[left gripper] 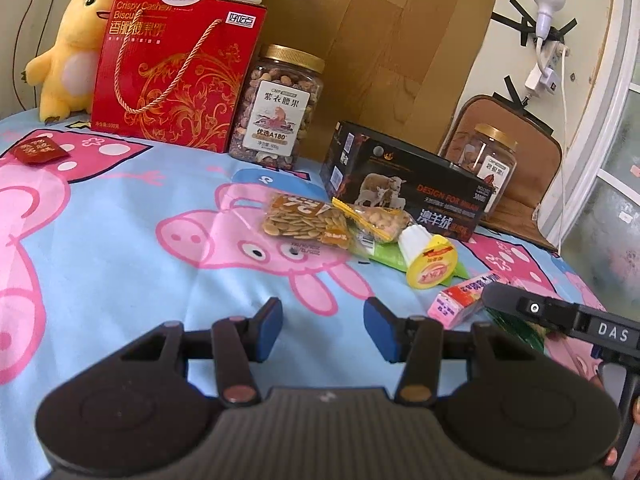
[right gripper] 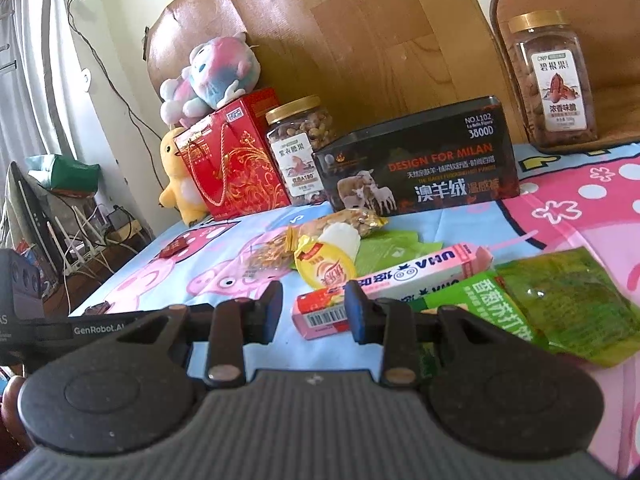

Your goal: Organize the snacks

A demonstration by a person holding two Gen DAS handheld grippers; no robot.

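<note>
Loose snacks lie on the pig-print sheet: a seed packet, a nut packet, a yellow-lidded cup on its side and a pink UHA box. Green packets lie right of the box. My left gripper hovers open over bare sheet, left of the pile, with nothing between its fingers. My right gripper is open at the near end of the pink box. That end shows between the fingers, and a gap shows beside the left finger.
Along the wooden headboard stand a red gift box, a nut jar and a black tin. A second jar sits on a brown chair. Plush toys stand far left. A small red packet lies apart.
</note>
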